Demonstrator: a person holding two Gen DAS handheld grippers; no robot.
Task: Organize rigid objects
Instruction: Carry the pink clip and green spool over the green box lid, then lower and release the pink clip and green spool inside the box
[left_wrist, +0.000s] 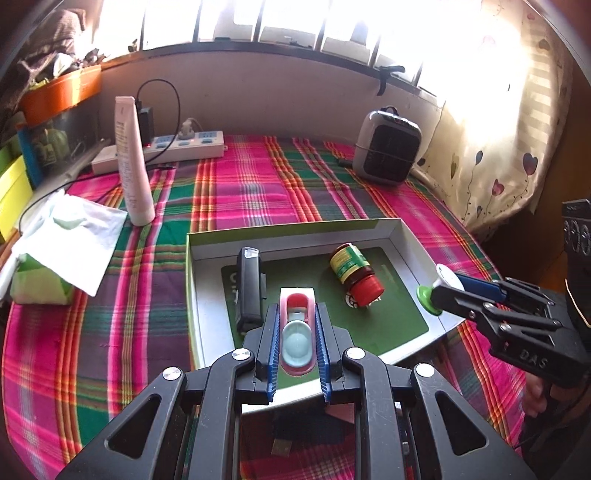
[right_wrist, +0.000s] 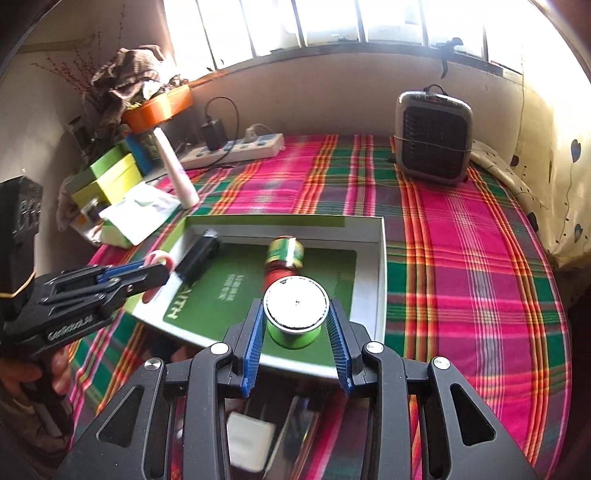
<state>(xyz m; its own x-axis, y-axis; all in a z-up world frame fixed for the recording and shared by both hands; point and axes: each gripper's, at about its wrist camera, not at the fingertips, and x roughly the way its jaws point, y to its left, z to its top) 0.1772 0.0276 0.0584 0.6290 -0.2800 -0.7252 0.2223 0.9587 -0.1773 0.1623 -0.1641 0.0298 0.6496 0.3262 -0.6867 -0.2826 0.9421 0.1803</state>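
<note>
A shallow white box lid (left_wrist: 413, 243) with a green card inside lies on the plaid cloth; it also shows in the right wrist view (right_wrist: 380, 258). In it lie a black oblong device (left_wrist: 249, 291) and a red-capped bottle with a yellow-green label (left_wrist: 352, 271), on its side. My left gripper (left_wrist: 297, 339) is shut on a white-and-red oblong object (left_wrist: 297, 314) over the box's near edge. My right gripper (right_wrist: 295, 325) is shut on a green spool with a white round top (right_wrist: 295, 306) over the box's near right part.
A white tube (left_wrist: 131, 158) stands upright at back left beside a tissue pack (left_wrist: 59, 254). A power strip (left_wrist: 184, 142) lies along the back wall. A small grey heater (left_wrist: 386, 146) stands at back right. Coloured boxes (right_wrist: 107, 177) are stacked at far left.
</note>
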